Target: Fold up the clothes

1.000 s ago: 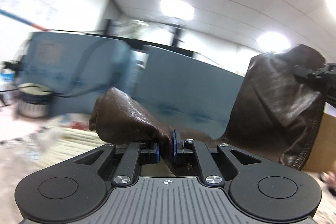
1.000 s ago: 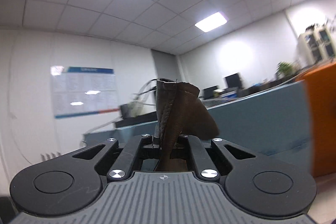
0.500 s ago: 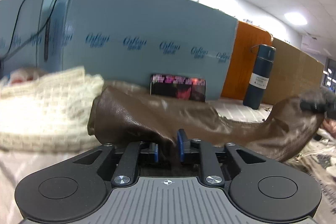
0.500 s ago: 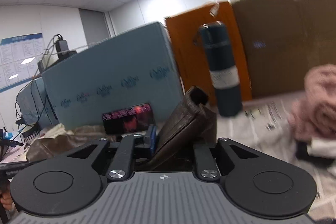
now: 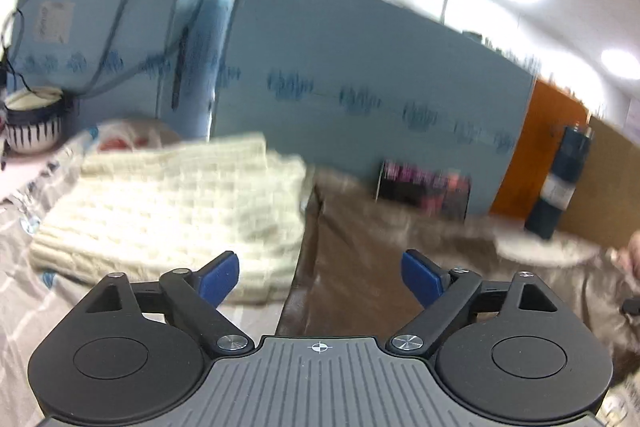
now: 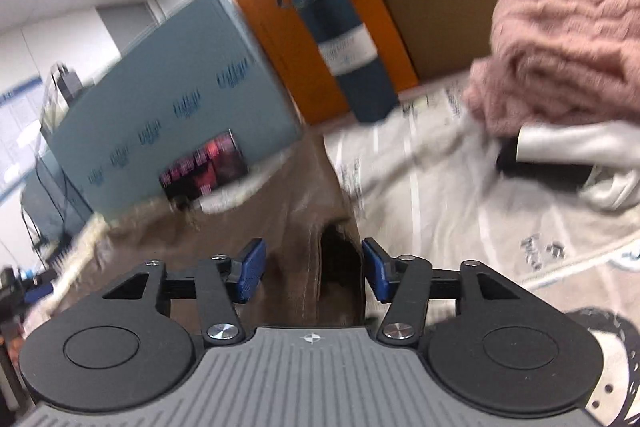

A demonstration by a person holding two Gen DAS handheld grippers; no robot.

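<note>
A brown leather garment lies spread on the table, running off to the right. Over its near left end my left gripper is open; its jaws are still opening, wide apart, and the blue pads touch nothing. In the right wrist view the garment's other end, with a dark hollow opening, lies on the table between the fingers of my right gripper. Its jaws are opening too, and the pads stand just off the leather on either side.
A folded cream knit sweater lies left of the brown garment. A pink knit sweater and a white garment sit at the right. A dark blue bottle, a blue partition and a small dark box stand behind. A patterned bowl stands far left.
Both grippers held the brown garment up in the air, shut on it. They came down to the table, the jaws opened and the garment now lies released.
</note>
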